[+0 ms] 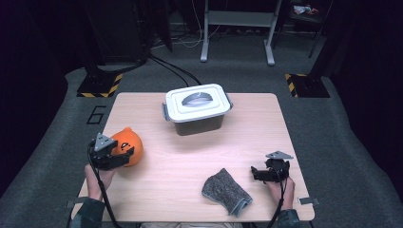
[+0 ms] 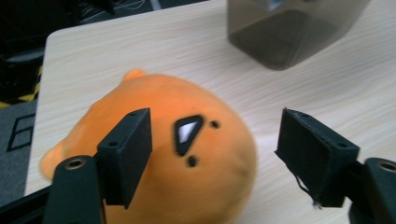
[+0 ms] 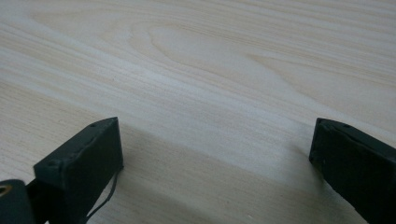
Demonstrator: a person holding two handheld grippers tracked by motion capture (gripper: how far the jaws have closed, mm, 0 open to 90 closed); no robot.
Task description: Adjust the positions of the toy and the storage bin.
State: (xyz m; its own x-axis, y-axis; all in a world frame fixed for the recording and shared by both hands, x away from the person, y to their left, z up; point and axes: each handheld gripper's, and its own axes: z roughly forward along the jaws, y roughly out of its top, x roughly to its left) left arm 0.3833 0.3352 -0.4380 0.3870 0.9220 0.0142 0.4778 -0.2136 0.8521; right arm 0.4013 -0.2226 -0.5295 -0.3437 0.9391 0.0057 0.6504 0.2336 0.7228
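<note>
An orange round plush toy [image 1: 128, 144] with a small black and white face mark lies near the table's left edge. My left gripper [image 1: 121, 156] is open right over it; in the left gripper view the plush toy [image 2: 187, 154] bulges up between the spread jaws, and the left jaw overlaps its side. My right gripper [image 1: 257, 174] is open low over bare wood at the front right, with nothing between its jaws [image 3: 215, 154]. A grey folded cloth [image 1: 226, 191] lies just left of it.
A grey storage box with a white lid and handle [image 1: 197, 108] stands at the table's back centre; its dark wall [image 2: 285, 32] shows beyond the plush. The wooden table [image 1: 190, 156] has open wood in the middle. Floor cables and a desk frame lie beyond.
</note>
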